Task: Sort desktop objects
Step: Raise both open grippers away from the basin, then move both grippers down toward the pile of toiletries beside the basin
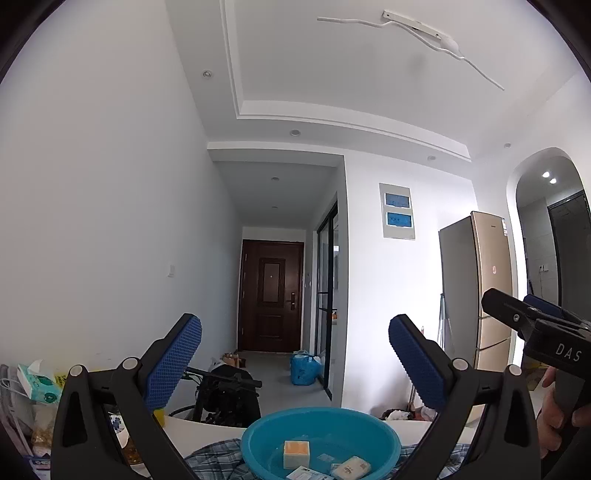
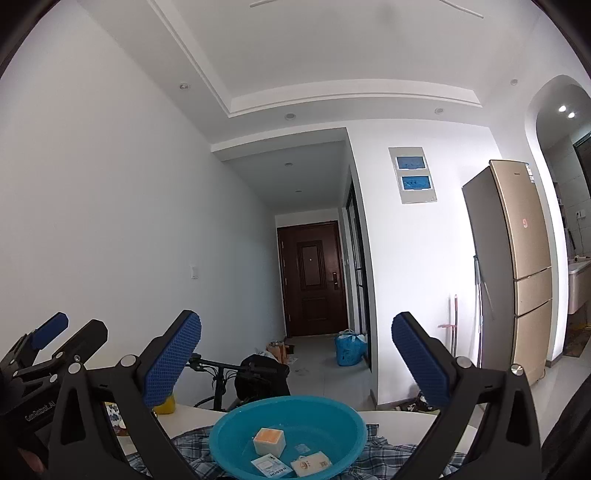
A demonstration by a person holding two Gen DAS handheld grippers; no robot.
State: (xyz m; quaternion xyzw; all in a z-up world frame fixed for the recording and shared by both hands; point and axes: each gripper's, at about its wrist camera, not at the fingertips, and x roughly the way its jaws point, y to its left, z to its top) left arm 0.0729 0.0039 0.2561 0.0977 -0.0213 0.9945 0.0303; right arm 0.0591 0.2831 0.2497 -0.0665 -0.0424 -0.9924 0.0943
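Item: blue plastic basin (image 1: 255,439), round, glossy, set on a plaid cloth (image 1: 214,458) over a white tabletop (image 1: 199,432), low and centred ahead of both your grippers

Contents: a cream cube-shaped box with an orange top (image 1: 296,453); a pale flat packet with print (image 1: 350,466); a white card-like box with dark lettering (image 2: 270,467); a small clear sachet (image 2: 303,448) against the basin floor. All lie apart from each other except the packet and the lettered box, which sit just beside one another near the front wall

Your left gripper (image 1: 294,363): jaws spread wide, blue ribbed pads (image 1: 173,362) holding nothing, raised above the basin

Your right gripper (image 2: 296,363): likewise spread wide and unloaded, above the same basin

Left wrist view only: your hand (image 1: 557,417) wrapped round the handle of the right gripper at the right edge; a green tissue pack (image 1: 38,384) among clutter at the left; a loose cable fixture on the ceiling (image 1: 413,33)

Right wrist view only: the lettered box in full; a yellow container (image 2: 164,405) on the tabletop behind the left finger; the left gripper's body at the left edge

Both views: brown door (image 2: 313,278), gold fridge (image 2: 517,266), blue bag (image 2: 349,349), bicycle handlebar (image 2: 218,365)
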